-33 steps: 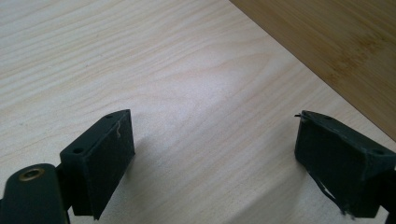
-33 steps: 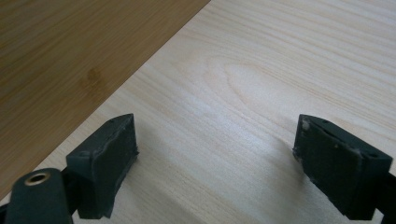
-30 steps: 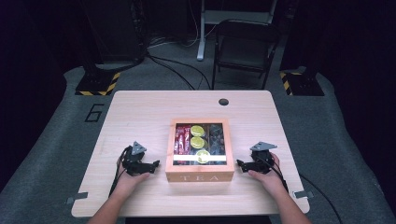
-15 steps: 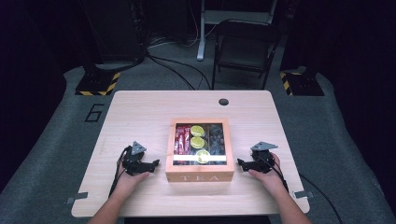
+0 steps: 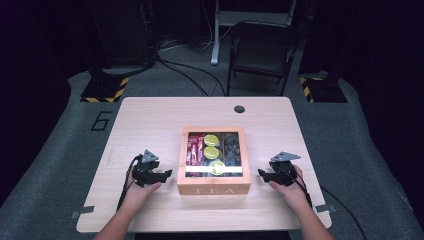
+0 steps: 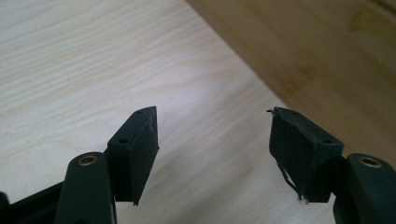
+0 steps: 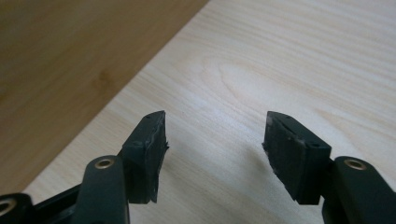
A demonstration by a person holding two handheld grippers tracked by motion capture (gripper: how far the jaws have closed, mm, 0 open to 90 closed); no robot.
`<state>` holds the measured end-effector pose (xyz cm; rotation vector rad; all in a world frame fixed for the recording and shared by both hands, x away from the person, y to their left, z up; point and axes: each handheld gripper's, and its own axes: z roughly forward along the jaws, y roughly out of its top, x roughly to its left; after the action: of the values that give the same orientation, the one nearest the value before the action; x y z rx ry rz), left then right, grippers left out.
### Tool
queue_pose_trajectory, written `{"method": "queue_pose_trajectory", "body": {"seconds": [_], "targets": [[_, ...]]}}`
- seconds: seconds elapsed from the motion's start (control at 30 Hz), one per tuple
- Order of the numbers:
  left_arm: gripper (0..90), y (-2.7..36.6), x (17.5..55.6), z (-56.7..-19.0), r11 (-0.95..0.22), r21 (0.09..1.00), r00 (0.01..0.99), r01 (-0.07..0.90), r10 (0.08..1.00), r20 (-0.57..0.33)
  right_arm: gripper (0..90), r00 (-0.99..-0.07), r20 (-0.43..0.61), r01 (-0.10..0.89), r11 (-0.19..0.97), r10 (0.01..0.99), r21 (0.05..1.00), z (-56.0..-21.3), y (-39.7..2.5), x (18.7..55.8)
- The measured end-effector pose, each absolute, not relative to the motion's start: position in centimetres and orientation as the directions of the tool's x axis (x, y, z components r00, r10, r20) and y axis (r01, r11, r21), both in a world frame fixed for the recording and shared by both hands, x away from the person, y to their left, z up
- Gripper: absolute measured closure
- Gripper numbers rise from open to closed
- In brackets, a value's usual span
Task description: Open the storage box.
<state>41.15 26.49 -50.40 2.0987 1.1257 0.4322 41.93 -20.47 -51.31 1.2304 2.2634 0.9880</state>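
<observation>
- A wooden tea box [image 5: 214,170] sat near the middle of the light wooden table [image 5: 150,125], slightly toward the person's edge, with "TEA" lettered on its front wall.
- Through its clear lid, red packets [image 5: 193,149] lay in the left compartment, yellow-green round packets [image 5: 210,140] in the middle, and dark contents in the right one, too dim to identify.
- The left gripper [image 5: 159,175] rested at the box's 9 o'clock, just beside its left wall, held in the person's left hand [image 5: 137,187]; whether it touched the wall could not be told.
- In the left gripper view, the left gripper [image 6: 212,140] had its jaws spread wide over bare tabletop, nothing between them, the box's wooden side [image 6: 322,51] rising at 1 o'clock.
- The right gripper [image 5: 265,174] sat at the box's 3 o'clock, near its right wall, in the right hand [image 5: 290,187].
- In the right gripper view, the right gripper [image 7: 215,135] likewise stood wide and empty, the box's side [image 7: 70,56] at 10 o'clock.
- A small dark hole [image 5: 239,108] marked the table at its far edge, toward 12 o'clock.
</observation>
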Motion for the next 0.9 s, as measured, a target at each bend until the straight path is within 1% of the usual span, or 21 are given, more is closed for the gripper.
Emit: {"method": "queue_pose_trajectory", "body": {"seconds": [0.07,0.13,0.2,0.23,0.27,0.3,0.33,0.37,0.47,0.5,0.57,0.6,0.63,0.67,0.73,0.83,0.9], "targets": [[36.0,26.2,41.0,-49.8,-0.369,0.722,0.578,0.585,0.814,-0.053,42.0,-0.547,0.008,0.546,0.349,0.837,0.761,-50.4,-20.5,41.2],[36.0,26.1,40.9,-49.6,-0.368,0.723,0.582,0.584,0.811,-0.058,42.6,-0.547,0.001,0.543,0.354,0.837,0.761,-50.1,-20.5,41.0],[38.5,25.9,40.7,-48.8,-0.371,0.731,0.593,0.573,0.804,-0.057,44.5,-0.556,0.001,0.527,0.351,0.831,0.774,-49.4,-20.6,40.6],[38.9,25.7,40.7,-48.6,-0.353,0.748,0.587,0.563,0.807,-0.060,45.0,-0.560,0.007,0.522,0.346,0.829,0.779,-49.0,-20.6,40.5],[38.9,25.6,40.6,-47.8,-0.360,0.741,0.598,0.567,0.798,-0.070,45.3,-0.560,0.030,0.526,0.327,0.828,0.785,-48.5,-20.5,40.3],[38.9,25.6,40.6,-47.8,-0.360,0.741,0.598,0.567,0.798,-0.070,45.3,-0.560,0.030,0.526,0.327,0.828,0.785,-48.5,-20.5,40.3],[39.5,25.4,40.5,-46.9,-0.342,0.747,0.603,0.570,0.792,-0.098,45.6,-0.563,0.053,0.536,0.316,0.825,0.783,-47.7,-20.5,40.2],[39.9,25.4,40.5,-46.9,-0.342,0.747,0.603,0.570,0.792,-0.098,45.6,-0.563,0.053,0.536,0.316,0.825,0.783,-47.7,-20.5,40.2],[39.5,25.0,40.0,-45.3,-0.352,0.759,0.619,0.547,0.781,-0.085,45.5,-0.585,0.054,0.515,0.319,0.810,0.796,-45.7,-20.0,39.9],[39.2,25.0,40.0,-45.3,-0.352,0.759,0.619,0.547,0.781,-0.085,45.3,-0.593,0.056,0.508,0.319,0.804,0.800,-45.2,-19.8,39.7],[38.8,24.9,39.7,-44.7,-0.357,0.762,0.619,0.539,0.782,-0.072,45.1,-0.596,0.052,0.501,0.320,0.801,0.804,-44.6,-19.6,39.6],[38.3,24.9,39.5,-44.3,-0.341,0.767,0.620,0.544,0.779,-0.093,44.8,-0.610,0.033,0.478,0.334,0.792,0.812,-43.6,-19.1,39.4],[38.2,25.0,39.4,-44.1,-0.328,0.773,0.619,0.543,0.778,-0.104,44.8,-0.615,0.034,0.470,0.331,0.788,0.818,-43.3,-18.9,39.3],[38.2,25.0,39.4,-44.1,-0.328,0.773,0.619,0.543,0.778,-0.104,44.8,-0.615,0.034,0.470,0.331,0.788,0.818,-43.3,-18.9,39.3],[38.2,25.0,39.1,-43.7,-0.314,0.780,0.616,0.542,0.780,-0.114,44.5,-0.638,0.023,0.437,0.337,0.770,0.834,-42.2,-18.2,38.9],[37.9,25.0,38.6,-43.4,-0.282,0.796,0.614,0.536,0.777,-0.138,44.0,-0.650,0.026,0.425,0.335,0.760,0.841,-41.7,-17.7,38.5],[37.8,25.0,38.2,-43.2,-0.293,0.797,0.628,0.529,0.767,-0.135,43.7,-0.660,0.026,0.417,0.337,0.751,0.844,-41.4,-17.4,38.2]]}}
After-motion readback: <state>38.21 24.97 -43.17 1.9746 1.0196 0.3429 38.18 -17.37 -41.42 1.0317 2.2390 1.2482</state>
